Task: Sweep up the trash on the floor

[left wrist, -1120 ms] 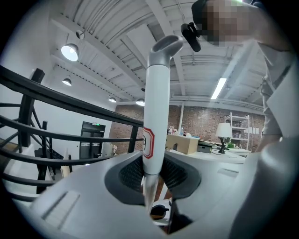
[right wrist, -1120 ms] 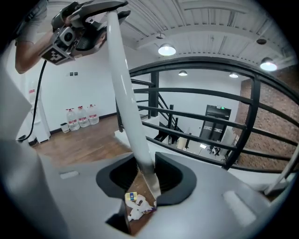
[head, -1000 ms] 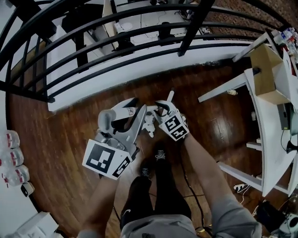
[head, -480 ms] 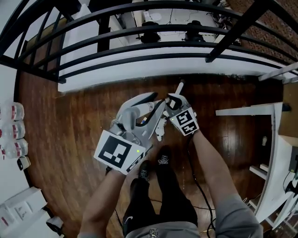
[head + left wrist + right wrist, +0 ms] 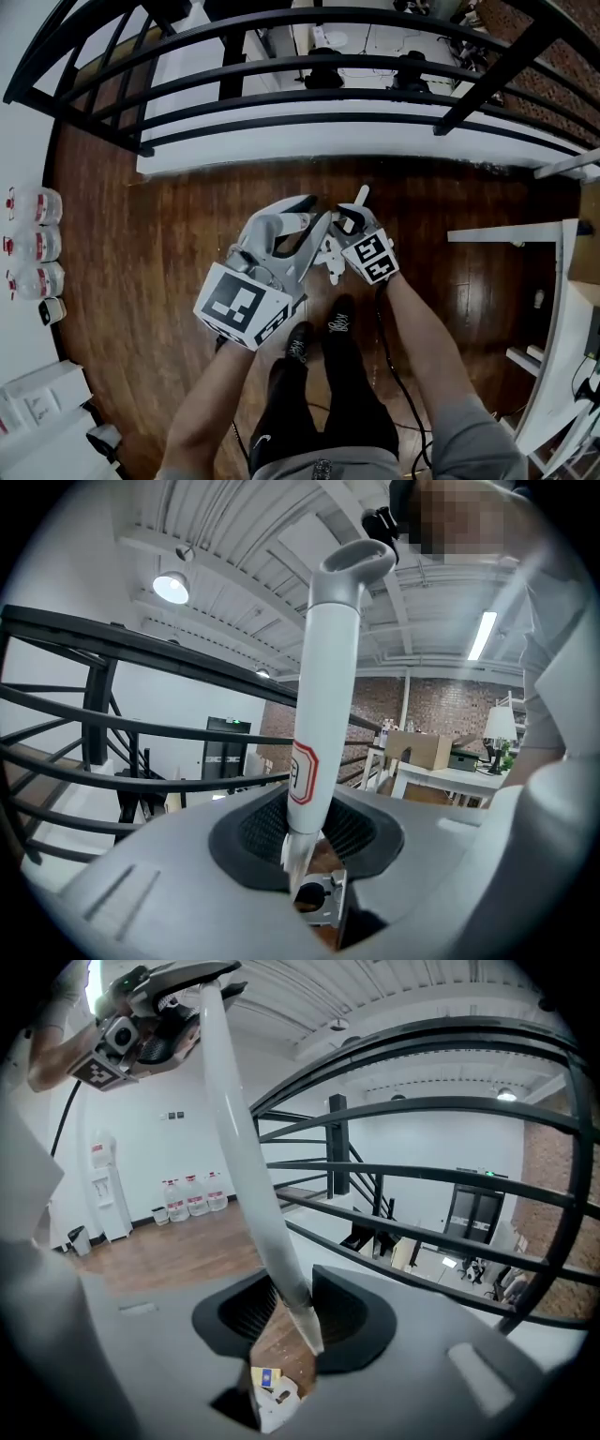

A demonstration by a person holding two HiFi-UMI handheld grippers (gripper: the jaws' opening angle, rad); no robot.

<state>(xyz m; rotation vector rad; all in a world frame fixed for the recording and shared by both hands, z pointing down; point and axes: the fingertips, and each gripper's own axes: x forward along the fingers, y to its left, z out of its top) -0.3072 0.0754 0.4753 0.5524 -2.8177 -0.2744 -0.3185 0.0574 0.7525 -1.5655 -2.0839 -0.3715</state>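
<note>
1. Head view: a person stands on a dark wood floor [image 5: 141,262] beside a black railing [image 5: 319,66], with a gripper in each hand. Both grippers are held close together in front of the legs. The left gripper [image 5: 302,217] and the right gripper [image 5: 345,221] nearly meet at their tips. Water bottles [image 5: 33,248] stand along the wall at the left, and a white table [image 5: 506,230] stands at the right. The trash cannot be made out from here, nor can either pair of jaws.

2. Left gripper view: the jaws stand narrow, clamped on a looped white handle [image 5: 323,696]. It rises from between them, close to upright, and ends in a loop at the top. A red-edged label [image 5: 303,771] sits low on it. Behind it are the railing bars, a round ceiling lamp [image 5: 172,586] and a cardboard box [image 5: 417,747] on a white table.

3. Right gripper view: the jaws are closed on a white pole [image 5: 244,1157]. The pole slants up and to the left, toward the left gripper in the top corner. Whether this pole and the looped white handle are one thing I cannot tell. Through the gap below the jaws shows the trash [image 5: 270,1393], a white scrap with a small yellow-and-blue piece on it. It lies on the wood floor just under the pole's lower end. The water bottles stand far off by the wall.
</note>
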